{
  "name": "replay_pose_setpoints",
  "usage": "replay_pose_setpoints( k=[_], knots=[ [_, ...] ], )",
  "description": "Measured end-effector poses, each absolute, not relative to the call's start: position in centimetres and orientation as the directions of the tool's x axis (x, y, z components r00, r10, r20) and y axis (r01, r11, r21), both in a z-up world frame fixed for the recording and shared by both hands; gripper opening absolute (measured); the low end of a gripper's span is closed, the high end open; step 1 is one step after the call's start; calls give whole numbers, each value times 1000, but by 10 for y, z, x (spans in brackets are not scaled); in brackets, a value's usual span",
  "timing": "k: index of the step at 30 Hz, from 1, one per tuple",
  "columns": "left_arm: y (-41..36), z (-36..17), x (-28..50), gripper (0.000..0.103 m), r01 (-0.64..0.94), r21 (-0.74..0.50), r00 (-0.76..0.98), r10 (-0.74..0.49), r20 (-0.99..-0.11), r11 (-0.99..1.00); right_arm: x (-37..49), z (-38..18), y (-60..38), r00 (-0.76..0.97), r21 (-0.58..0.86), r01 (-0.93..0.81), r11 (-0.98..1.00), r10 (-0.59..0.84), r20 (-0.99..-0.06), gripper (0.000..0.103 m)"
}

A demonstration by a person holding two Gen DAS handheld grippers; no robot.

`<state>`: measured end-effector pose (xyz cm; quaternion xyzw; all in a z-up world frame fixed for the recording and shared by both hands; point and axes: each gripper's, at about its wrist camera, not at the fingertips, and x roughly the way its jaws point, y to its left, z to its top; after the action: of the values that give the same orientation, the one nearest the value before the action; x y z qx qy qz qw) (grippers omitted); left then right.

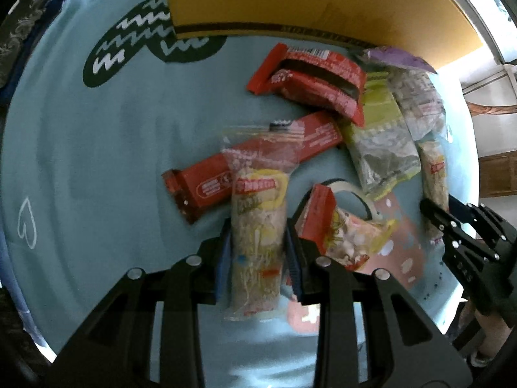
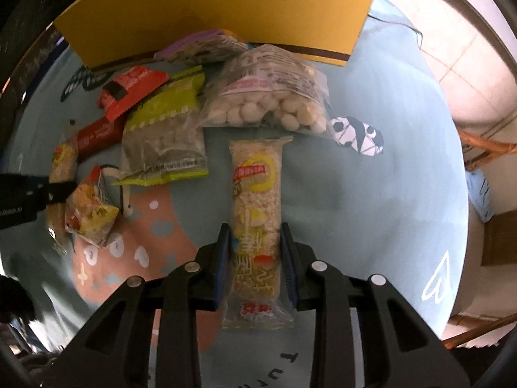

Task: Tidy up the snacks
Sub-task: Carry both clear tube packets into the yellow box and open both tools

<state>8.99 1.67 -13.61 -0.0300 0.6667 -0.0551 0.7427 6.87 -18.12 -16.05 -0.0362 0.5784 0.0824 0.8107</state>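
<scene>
Two claws, two rice bars.
Left gripper [image 1: 258, 245] pinches one rice bar [image 1: 257, 223]; right gripper [image 2: 256, 252] pinches another [image 2: 257, 213], pointing to 12 o'clock. Light, crumbly: hold the middle softly.

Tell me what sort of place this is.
Probably a home: a light-blue cartoon-print cloth covers the surface, packaged snacks such as a clear bag of white puffed balls lie on it, and pale floor tiles show beyond.
</scene>
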Motion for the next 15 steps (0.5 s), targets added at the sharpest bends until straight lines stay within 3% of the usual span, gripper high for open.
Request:
replay_pose_setpoints(
  k=[5,15],
  knots=[
    [17,-129,86,28,52,-126,134,-132,-982,991,59,-146,-182,346,67,-155,986,117,-931,28],
    [14,-60,76,28,113,-125,259,-150,-954,986,47,-83,-202,441,177,-178,968,239,-865,28]
  ],
)
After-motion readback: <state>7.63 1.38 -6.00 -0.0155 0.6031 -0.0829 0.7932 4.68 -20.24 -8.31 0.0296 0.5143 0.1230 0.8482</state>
